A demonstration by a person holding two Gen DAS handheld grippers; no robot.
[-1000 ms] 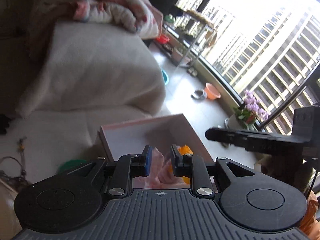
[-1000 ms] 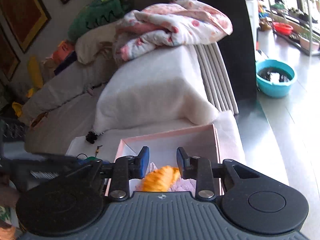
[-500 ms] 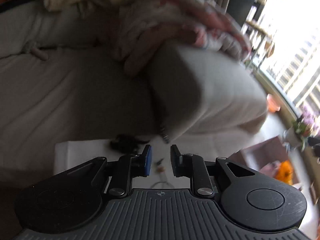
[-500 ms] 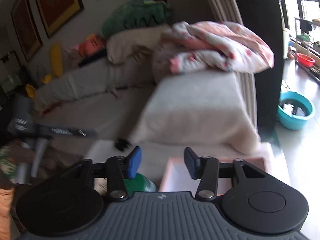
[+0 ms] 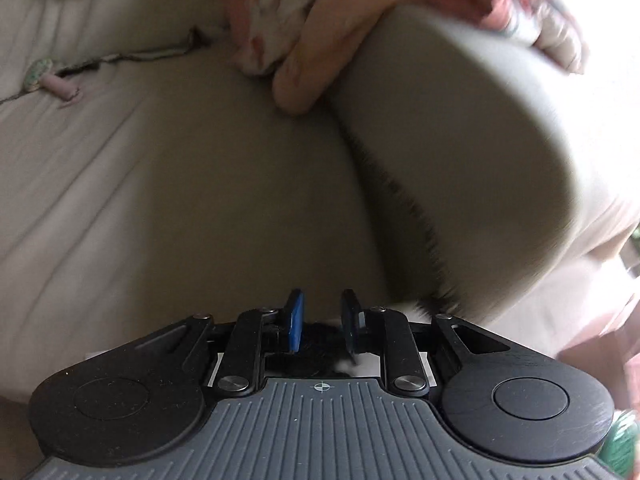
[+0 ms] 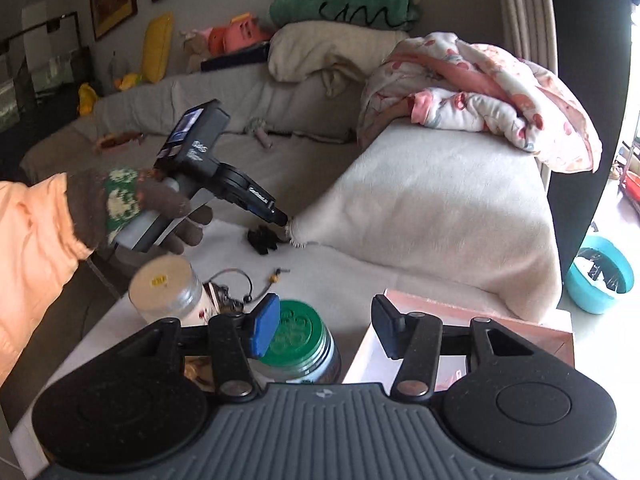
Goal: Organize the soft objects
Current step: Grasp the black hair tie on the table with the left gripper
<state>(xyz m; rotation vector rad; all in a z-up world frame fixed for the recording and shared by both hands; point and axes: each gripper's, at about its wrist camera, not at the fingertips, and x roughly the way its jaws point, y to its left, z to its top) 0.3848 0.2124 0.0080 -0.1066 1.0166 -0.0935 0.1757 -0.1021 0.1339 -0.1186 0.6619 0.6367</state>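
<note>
L tool (image 5: 320,326) is low over the white surface (image 6: 340,264), fingers a little apart w/ a dark fuzzy thing showing between and below them; can't tell if they touch it. From the R view, the L tool (image 6: 276,216) tip sits just above a small black soft object (image 6: 262,238) lying on the surface right beside the fringed corner of the cream blanket (image 6: 440,204) draped over the sofa. Gloved L hand (image 6: 160,208) w/ orange sleeve grips the handle.

R tool (image 6: 320,324) spread wide, holding nothing, hovering over the near part of the surface. Below it: green-lidded jar (image 6: 298,330), to its left a jar w/ pale lid (image 6: 166,284), small cord/keyring bits between. Pink box (image 6: 480,316) at R edge of the surface, under the R finger.

On sofa arm: pink floral quilt (image 6: 480,80). Further back a cream bundle, green plush on top, orange + yellow toys. Teal basin (image 6: 600,280) on floor far R
</note>
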